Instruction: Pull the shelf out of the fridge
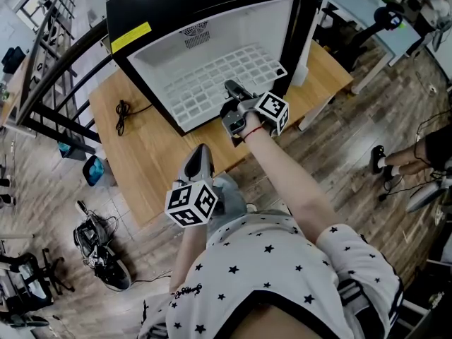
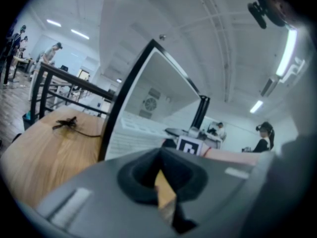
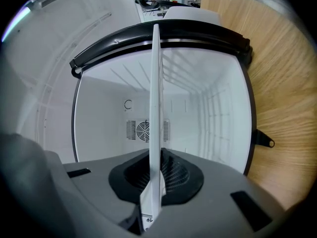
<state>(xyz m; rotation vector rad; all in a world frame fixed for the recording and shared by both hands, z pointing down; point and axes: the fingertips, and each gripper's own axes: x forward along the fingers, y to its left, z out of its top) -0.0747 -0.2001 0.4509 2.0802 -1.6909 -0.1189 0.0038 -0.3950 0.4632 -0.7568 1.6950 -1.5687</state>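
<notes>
While our right tool (image 1: pixel 232 89) grips the wire shelf (image 1: pixel 212 80) inside the fridge (image 1: pixel 169 2) at the far edge of the counter (image 1: pixel 152 157), our left tool (image 1: pixel 200 159) hangs clenched, empty. We cannot read the fridge's yellow label (image 1: pixel 131 37).

Lab-like workroom: strip lights (image 2: pixel 286 53), people (image 2: pixel 262 138) at desks (image 1: pixel 367 6), gear (image 1: pixel 95 242), cables on wood floor (image 1: pixel 339 161).

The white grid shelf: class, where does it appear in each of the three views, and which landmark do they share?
Head view: shelf lies flat inside the fridge, upper centre.
Left gripper view: pale slats, left of centre.
Right gripper view: edge-on vertical strip, centre.
Shared landmark: fan vent on the fridge's back wall.
</notes>
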